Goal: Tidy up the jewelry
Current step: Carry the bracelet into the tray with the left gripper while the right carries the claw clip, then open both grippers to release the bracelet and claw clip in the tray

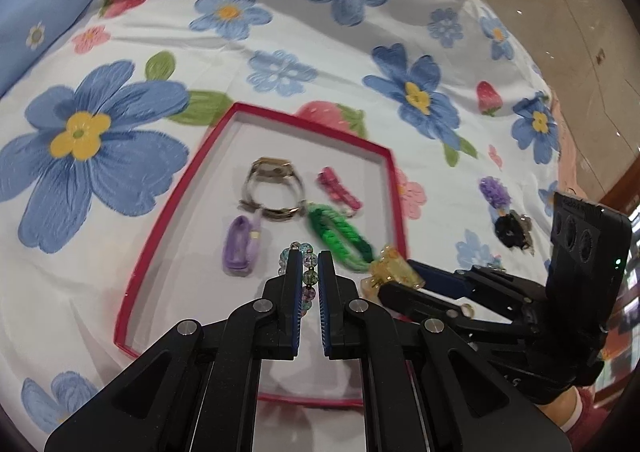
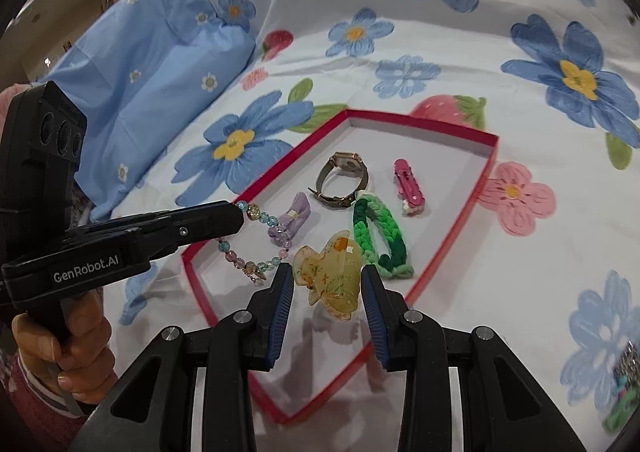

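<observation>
A red-rimmed shallow box (image 1: 394,188) (image 2: 452,252) lies on the flowered bedsheet. In it are a watch (image 1: 272,188) (image 2: 342,180), a pink hair clip (image 1: 338,188) (image 2: 408,188), a green braided band (image 1: 340,238) (image 2: 380,236) and a purple bow (image 1: 240,248) (image 2: 292,218). My left gripper (image 1: 310,258) (image 2: 240,212) is shut on a beaded bracelet (image 1: 308,276) (image 2: 256,248) that hangs over the box. My right gripper (image 2: 326,272) (image 1: 404,276) holds a yellow translucent claw clip (image 2: 328,276) (image 1: 394,270) over the box's near corner.
A purple flower piece (image 1: 496,192) and a black hair accessory (image 1: 510,230) lie on the sheet right of the box. A blue pillow (image 2: 160,72) lies at the left. The bed edge and tiled floor (image 1: 580,12) are to the right.
</observation>
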`<state>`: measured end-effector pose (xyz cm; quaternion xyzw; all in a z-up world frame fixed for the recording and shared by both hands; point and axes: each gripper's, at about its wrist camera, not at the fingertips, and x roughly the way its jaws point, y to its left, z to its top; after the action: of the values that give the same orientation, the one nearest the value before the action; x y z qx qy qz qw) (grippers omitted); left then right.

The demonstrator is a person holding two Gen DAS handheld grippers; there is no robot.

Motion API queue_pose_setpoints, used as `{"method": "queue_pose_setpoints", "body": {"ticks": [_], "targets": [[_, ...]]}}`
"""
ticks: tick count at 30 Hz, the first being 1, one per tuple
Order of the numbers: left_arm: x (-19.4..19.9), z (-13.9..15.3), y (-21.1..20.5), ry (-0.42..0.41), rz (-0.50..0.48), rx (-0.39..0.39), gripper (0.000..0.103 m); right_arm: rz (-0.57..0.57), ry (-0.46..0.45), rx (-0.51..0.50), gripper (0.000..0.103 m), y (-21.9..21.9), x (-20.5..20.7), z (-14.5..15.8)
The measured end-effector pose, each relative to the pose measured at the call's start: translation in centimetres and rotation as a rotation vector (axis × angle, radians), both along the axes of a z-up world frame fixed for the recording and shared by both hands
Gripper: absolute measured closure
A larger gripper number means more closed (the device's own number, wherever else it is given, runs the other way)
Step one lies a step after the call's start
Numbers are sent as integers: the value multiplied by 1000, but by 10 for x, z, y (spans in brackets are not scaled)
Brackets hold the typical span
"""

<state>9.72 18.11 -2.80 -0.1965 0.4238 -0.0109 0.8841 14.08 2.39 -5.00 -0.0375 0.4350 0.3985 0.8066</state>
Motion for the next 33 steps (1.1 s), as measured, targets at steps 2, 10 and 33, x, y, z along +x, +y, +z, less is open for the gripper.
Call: {"method": "queue_pose_setpoints", "body": {"ticks": [2, 10, 33], "targets": [[2, -8, 7, 16, 15, -4, 97, 10, 6, -24, 68, 7, 4, -6], [7, -36, 30, 85, 81, 31, 97, 44, 18, -101, 68, 27, 8, -27], [10, -53, 39, 150, 138, 63, 85, 60, 24, -105, 66, 35, 10, -30]]}}
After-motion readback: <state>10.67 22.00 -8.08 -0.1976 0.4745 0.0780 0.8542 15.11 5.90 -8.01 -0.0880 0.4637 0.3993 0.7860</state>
